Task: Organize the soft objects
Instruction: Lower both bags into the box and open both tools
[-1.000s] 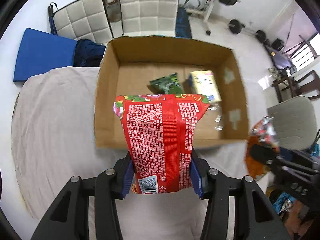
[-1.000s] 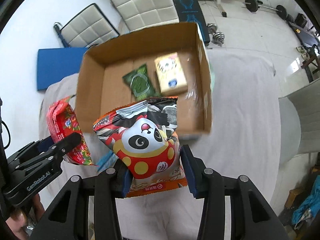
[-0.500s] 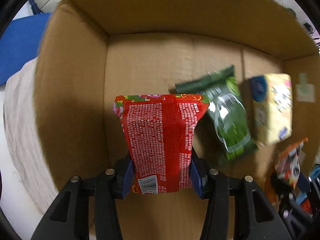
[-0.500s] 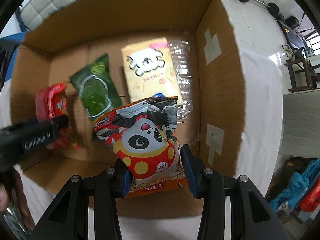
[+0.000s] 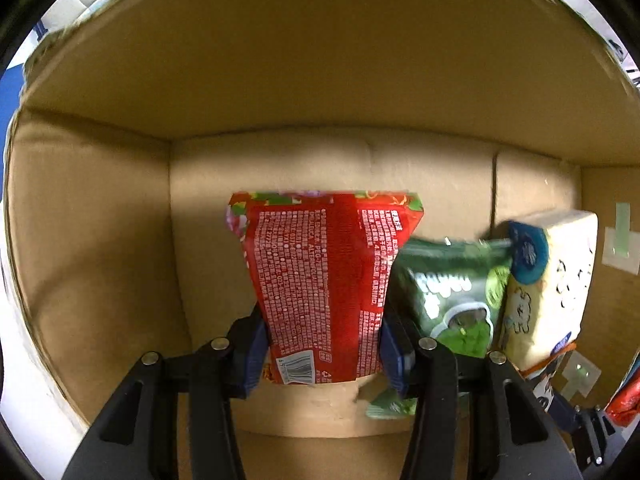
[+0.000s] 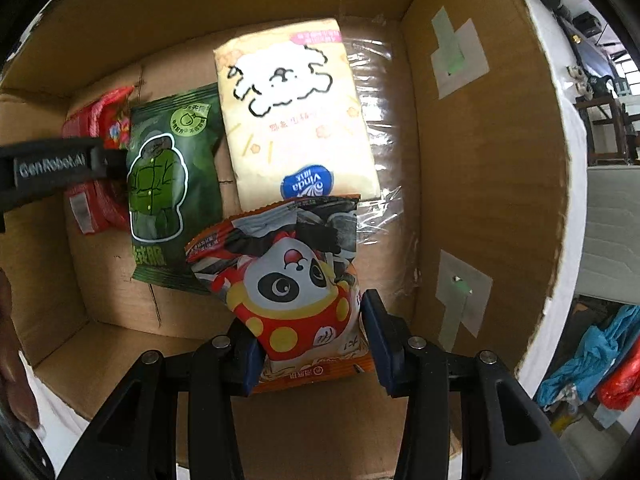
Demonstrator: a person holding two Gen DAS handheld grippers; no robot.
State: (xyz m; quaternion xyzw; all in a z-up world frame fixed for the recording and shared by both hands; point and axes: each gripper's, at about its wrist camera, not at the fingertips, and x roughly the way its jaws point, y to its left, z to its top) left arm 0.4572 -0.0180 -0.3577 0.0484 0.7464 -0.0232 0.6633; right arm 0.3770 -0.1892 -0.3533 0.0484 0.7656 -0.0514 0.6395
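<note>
Both claws are down inside the cardboard box point(image 6: 492, 168). The left claw point(image 5: 324, 354) grips the red snack bag point(image 5: 324, 280), its printed back and barcode legible only in the left view. The right view alone shows the right claw point(image 6: 310, 344) clamped on the panda snack bag point(image 6: 292, 280), plus the fronts of the green packet point(image 6: 168, 184) and yellow tissue pack point(image 6: 292, 120) lying flat on the box floor.

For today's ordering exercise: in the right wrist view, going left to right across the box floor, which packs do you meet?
Red pack → green pack → yellow tissue pack, then the box wall. The panda bag overlaps two, so it is left out.
</note>
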